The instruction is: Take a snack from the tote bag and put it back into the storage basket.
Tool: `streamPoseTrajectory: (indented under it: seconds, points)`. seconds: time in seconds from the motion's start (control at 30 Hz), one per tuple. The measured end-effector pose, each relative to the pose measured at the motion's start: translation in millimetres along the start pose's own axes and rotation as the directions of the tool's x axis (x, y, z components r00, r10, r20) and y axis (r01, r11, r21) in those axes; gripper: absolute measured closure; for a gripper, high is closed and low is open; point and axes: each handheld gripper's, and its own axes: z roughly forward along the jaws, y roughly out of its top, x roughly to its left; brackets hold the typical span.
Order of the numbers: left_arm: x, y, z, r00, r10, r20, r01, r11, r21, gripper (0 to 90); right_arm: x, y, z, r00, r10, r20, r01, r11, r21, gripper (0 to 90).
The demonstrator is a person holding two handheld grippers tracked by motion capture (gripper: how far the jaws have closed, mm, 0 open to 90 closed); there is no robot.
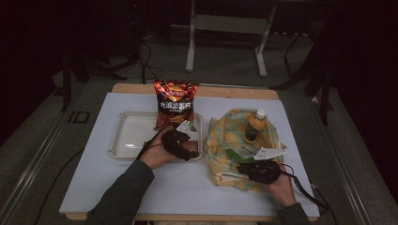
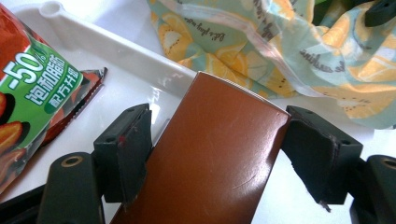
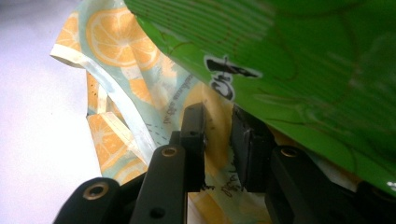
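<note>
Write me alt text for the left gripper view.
A brown box sits between the left gripper's two black fingers over a white tray, with a red and green snack bag beside it and a lemon-print bag beyond.

Room around me is dark; light falls mainly on the pale wooden tabletop (image 1: 234, 92) under its white sheet cover (image 1: 187, 187). Grey carpeted floor (image 1: 225, 65) on all sides. Beyond the far edge stands a grey metal frame stand (image 1: 228, 28) with two splayed legs. Black cables (image 1: 141, 61) trail over the floor at far left. A metal floor rail (image 1: 37, 159) runs along the left.
</note>
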Motion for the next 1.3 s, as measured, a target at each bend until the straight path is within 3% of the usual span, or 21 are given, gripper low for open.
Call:
streamPoseTrajectory:
  seconds: [0.2, 0.43, 0.47, 0.57, 0.8, 1.0, 1.1, 1.23, 1.3]
  points:
    - [-1.5, 0.8, 8.2, 0.9998, -0.008, -0.016, 0.009, 0.9996, 0.027, 24.7, 0.0, 0.1, 0.0, 1.0000, 0.000, 0.000, 0.000, 1.000, 0.000, 75.0]
    - [-1.3, 1.4, 8.4, 0.9997, -0.022, -0.011, 0.023, 0.9996, 0.019, 23.8, -0.1, 0.0, 0.6, 1.0000, -0.003, 0.000, 0.003, 1.000, 0.002, 75.0]
    - [0.7, 0.6, 6.8, 0.9984, -0.053, 0.019, 0.053, 0.9984, -0.018, 23.7, -0.1, 0.0, 0.6, 1.0000, -0.003, -0.001, 0.003, 1.000, 0.002, 75.0]
    - [1.1, 0.4, 5.2, 0.9974, -0.065, 0.031, 0.066, 0.9970, -0.039, 23.7, 0.0, 0.0, 0.2, 1.0000, -0.001, -0.002, 0.001, 1.000, 0.000, 75.0]
    - [-5.1, 1.7, -0.4, 0.9994, -0.035, -0.002, 0.035, 0.9978, -0.057, 29.7, -0.1, 0.0, 0.5, 1.0000, -0.004, -0.003, 0.004, 1.000, 0.003, 74.8]
    - [-13.2, 6.5, -12.2, 0.9996, -0.020, -0.021, 0.017, 0.9913, -0.130, 39.8, -0.4, 0.2, 0.4, 1.0000, -0.004, -0.002, 0.004, 1.000, 0.000, 74.8]
    - [-25.0, 12.9, -16.1, 0.9999, 0.006, -0.013, -0.009, 0.9862, -0.165, 43.1, -0.3, 0.3, 0.2, 1.0000, -0.003, -0.001, 0.003, 1.000, -0.001, 74.8]
    - [-34.7, 18.9, -15.3, 0.9995, 0.032, -0.002, -0.032, 0.9836, -0.178, 42.9, -0.3, 0.5, -0.4, 1.0000, -0.001, 0.000, 0.001, 1.000, -0.003, 74.8]
    - [-45.6, 25.8, -12.9, 0.9972, 0.074, -0.015, -0.075, 0.9813, -0.177, 42.9, -0.5, 0.6, -0.9, 1.0000, -0.002, 0.001, 0.002, 1.000, -0.003, 74.9]
